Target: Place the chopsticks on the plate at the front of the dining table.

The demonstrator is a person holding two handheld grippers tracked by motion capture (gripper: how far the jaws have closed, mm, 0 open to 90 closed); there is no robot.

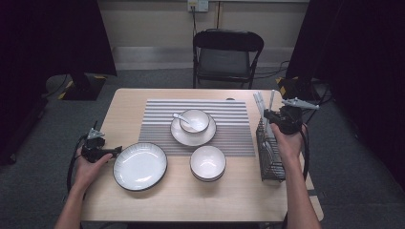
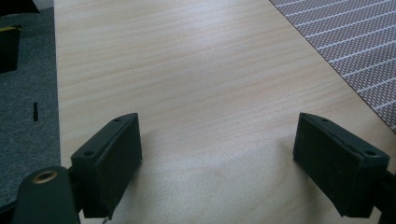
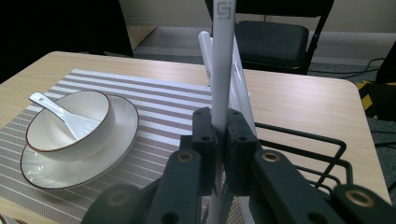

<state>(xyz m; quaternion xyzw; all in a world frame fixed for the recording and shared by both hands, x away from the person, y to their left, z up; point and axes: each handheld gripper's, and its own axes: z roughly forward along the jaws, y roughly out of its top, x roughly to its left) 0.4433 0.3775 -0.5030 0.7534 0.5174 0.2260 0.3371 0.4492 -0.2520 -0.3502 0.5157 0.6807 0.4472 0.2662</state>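
Note:
My right gripper (image 1: 276, 116) (image 3: 219, 136) is shut on a white chopstick (image 3: 222, 56) that stands upright between its jaws, over the far end of a black wire rack (image 1: 270, 155) (image 3: 327, 140) at the table's right edge. Two more white chopsticks (image 3: 243, 88) (image 1: 259, 102) stand just behind the held one. My left gripper (image 1: 116, 150) (image 2: 217, 158) lies low on the table at the left, jaws wide open with bare wood between them, its tips close to the rim of a large white plate (image 1: 140, 165).
A striped placemat (image 1: 157, 124) (image 2: 355, 42) carries a saucer (image 3: 126, 126) with a bowl (image 1: 194, 120) (image 3: 70, 123) and a white spoon (image 3: 60, 112) in it. A second white bowl (image 1: 207, 162) sits in front. A black folding chair (image 1: 227, 52) stands beyond the table.

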